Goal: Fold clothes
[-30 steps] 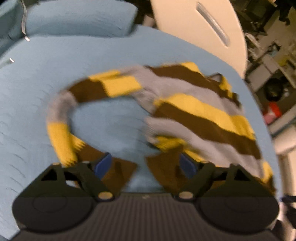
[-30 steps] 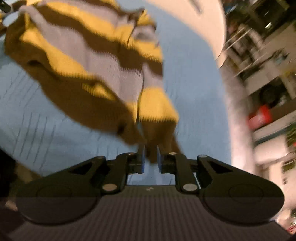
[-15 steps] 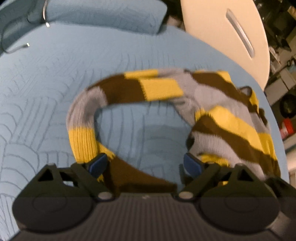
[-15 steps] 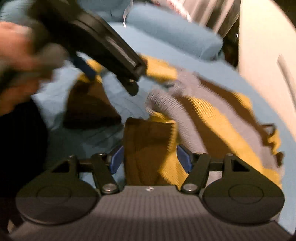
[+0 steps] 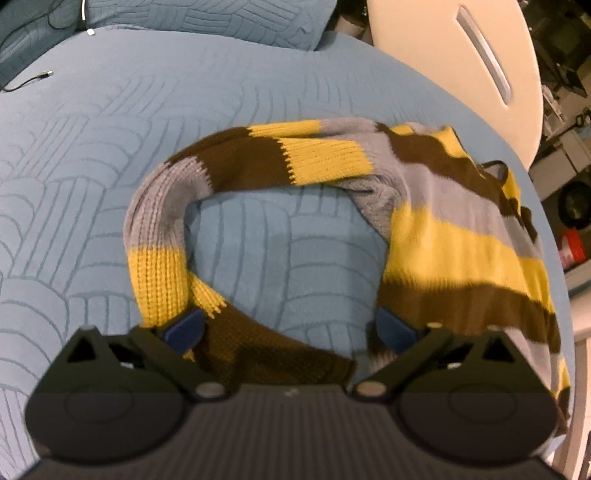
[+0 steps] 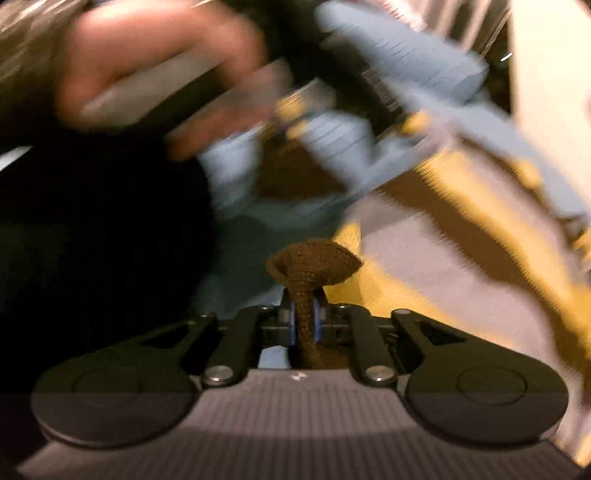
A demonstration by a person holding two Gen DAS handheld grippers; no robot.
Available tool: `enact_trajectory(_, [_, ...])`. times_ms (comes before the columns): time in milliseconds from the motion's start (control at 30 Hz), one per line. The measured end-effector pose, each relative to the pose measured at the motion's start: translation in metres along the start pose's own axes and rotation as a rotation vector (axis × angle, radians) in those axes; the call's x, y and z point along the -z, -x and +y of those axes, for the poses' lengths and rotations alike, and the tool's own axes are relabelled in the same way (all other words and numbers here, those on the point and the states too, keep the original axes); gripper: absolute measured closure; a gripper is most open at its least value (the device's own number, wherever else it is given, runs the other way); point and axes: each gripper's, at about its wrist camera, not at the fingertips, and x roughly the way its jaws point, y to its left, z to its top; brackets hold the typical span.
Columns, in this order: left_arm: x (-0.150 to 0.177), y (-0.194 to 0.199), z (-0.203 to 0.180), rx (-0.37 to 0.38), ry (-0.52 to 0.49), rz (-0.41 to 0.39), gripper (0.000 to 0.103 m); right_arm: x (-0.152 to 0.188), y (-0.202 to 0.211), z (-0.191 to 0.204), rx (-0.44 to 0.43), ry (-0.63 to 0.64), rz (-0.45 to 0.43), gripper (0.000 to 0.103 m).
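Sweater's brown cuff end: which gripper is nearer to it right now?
Right. The right gripper is shut on the brown cuff. The left gripper is open, its jaws straddling a sleeve of the sweater.

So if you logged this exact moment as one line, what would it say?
task: fold clothes | left gripper: open over sleeve cuff | right gripper: shut on brown fold of striped sweater | surface: blue quilted bed | right view blurred

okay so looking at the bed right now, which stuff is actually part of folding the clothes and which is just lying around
Part of the job:
- striped sweater, spread on the blue bedspread
- right tongs, shut on a brown fold of the sweater
- left tongs, open over the sleeve end

Just lying about:
- pillow at the head of the bed
- cable by the far left edge
- white headboard panel
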Motion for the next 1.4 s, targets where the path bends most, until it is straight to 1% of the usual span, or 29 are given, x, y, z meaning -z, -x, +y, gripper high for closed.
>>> enact_trajectory(33, [0.000, 0.000, 0.001, -0.001, 0.003, 0.003, 0.002, 0.007, -0.003, 0.005, -0.003, 0.007, 0.022, 0.088])
enact_trajectory(67, [0.000, 0.000, 0.001, -0.002, 0.005, 0.006, 0.002, 0.011, -0.002, 0.005, -0.005, -0.001, 0.021, 0.087])
enact_trajectory(100, [0.000, 0.000, 0.002, -0.003, 0.008, 0.009, 0.002, 0.013, 0.000, 0.001, -0.008, -0.017, 0.005, 0.083])
enact_trajectory(133, [0.000, 0.001, 0.002, -0.004, 0.011, 0.013, 0.002, 0.012, 0.004, -0.004, -0.016, -0.039, -0.002, 0.080])
enact_trajectory(200, [0.000, 0.001, 0.004, -0.006, 0.016, 0.019, 0.001, 0.005, 0.015, -0.017, -0.036, -0.082, -0.012, 0.066])
enact_trajectory(233, [-0.002, 0.004, 0.006, -0.012, 0.013, 0.013, 0.000, -0.001, 0.021, -0.022, -0.045, -0.094, -0.023, 0.063])
enact_trajectory(300, [-0.004, 0.010, 0.011, -0.024, 0.007, 0.003, 0.000, -0.006, 0.035, -0.031, -0.040, -0.109, -0.082, 0.055])
enact_trajectory(367, [-0.007, 0.016, 0.016, -0.036, 0.002, -0.008, 0.001, -0.008, 0.044, -0.047, 0.013, -0.152, -0.151, 0.049])
enact_trajectory(400, [-0.008, 0.019, 0.018, -0.042, -0.001, -0.013, 0.002, -0.007, 0.048, -0.056, 0.053, -0.185, -0.177, 0.042])
enact_trajectory(467, [-0.010, 0.025, 0.023, -0.053, -0.007, -0.024, 0.002, 0.002, 0.042, -0.072, 0.156, -0.240, -0.180, 0.030])
enact_trajectory(500, [-0.011, 0.028, 0.026, -0.059, -0.010, -0.029, 0.002, 0.009, 0.038, -0.077, 0.175, -0.263, -0.174, 0.027])
enact_trajectory(567, [-0.014, 0.035, 0.031, -0.071, -0.016, -0.040, 0.001, 0.025, 0.030, -0.082, 0.169, -0.306, -0.162, 0.026])
enact_trajectory(600, [-0.015, 0.038, 0.033, -0.077, -0.019, -0.045, 0.001, 0.032, 0.026, -0.085, 0.166, -0.327, -0.155, 0.013])
enact_trajectory(667, [-0.017, 0.044, 0.038, -0.088, -0.024, -0.056, 0.000, 0.048, 0.018, -0.091, 0.160, -0.369, -0.142, 0.007])
enact_trajectory(700, [-0.019, 0.047, 0.041, -0.094, -0.027, -0.061, 0.000, 0.056, 0.014, -0.094, 0.157, -0.391, -0.136, 0.005])
enact_trajectory(767, [-0.021, 0.042, 0.062, -0.134, 0.011, -0.026, 0.000, 0.072, 0.006, -0.099, 0.150, -0.433, -0.123, 0.004])
enact_trajectory(833, [-0.019, 0.032, 0.078, -0.135, 0.042, 0.033, 0.000, 0.077, 0.003, -0.096, 0.164, -0.426, -0.136, 0.003])
enact_trajectory(867, [-0.017, 0.023, 0.084, -0.131, 0.047, 0.080, 0.000, 0.080, 0.005, -0.094, 0.167, -0.429, -0.149, 0.003])
enact_trajectory(933, [-0.010, 0.007, 0.086, -0.120, 0.046, 0.137, 0.000, 0.087, 0.009, -0.092, 0.171, -0.435, -0.180, 0.002])
enact_trajectory(1033, [-0.015, 0.002, 0.072, -0.154, -0.045, 0.125, 0.000, 0.094, 0.006, -0.086, 0.184, -0.436, -0.233, 0.002])
enact_trajectory(1067, [-0.017, 0.001, 0.069, -0.139, -0.063, 0.111, 0.001, 0.093, 0.004, -0.084, 0.188, -0.436, -0.244, 0.002])
enact_trajectory(1100, [-0.019, 0.001, 0.067, -0.124, -0.076, 0.099, 0.004, 0.095, 0.005, -0.082, 0.192, -0.435, -0.252, 0.002])
enact_trajectory(1167, [-0.022, 0.003, 0.065, -0.089, -0.104, 0.056, 0.019, 0.092, 0.001, -0.086, 0.192, -0.431, -0.257, 0.002])
enact_trajectory(1200, [-0.023, 0.005, 0.064, -0.080, -0.109, 0.042, 0.040, 0.092, 0.002, -0.088, 0.190, -0.434, -0.256, 0.002])
enact_trajectory(1233, [-0.025, 0.007, 0.063, -0.070, -0.113, 0.029, 0.080, 0.090, 0.003, -0.090, 0.188, -0.438, -0.253, 0.002])
enact_trajectory(1267, [-0.025, 0.009, 0.066, -0.027, -0.088, 0.033, 0.096, 0.089, 0.003, -0.092, 0.188, -0.442, -0.249, 0.002])
enact_trajectory(1300, [-0.026, 0.011, 0.068, 0.016, -0.064, 0.037, 0.094, 0.088, 0.003, -0.093, 0.194, -0.444, -0.245, 0.002])
enact_trajectory(1333, [-0.025, 0.017, 0.070, 0.057, -0.037, 0.012, 0.094, 0.086, 0.003, -0.093, 0.202, -0.445, -0.241, 0.002])
enact_trajectory(1400, [-0.023, 0.033, 0.065, 0.014, -0.089, -0.045, 0.094, 0.086, 0.005, -0.092, 0.209, -0.444, -0.241, 0.002])
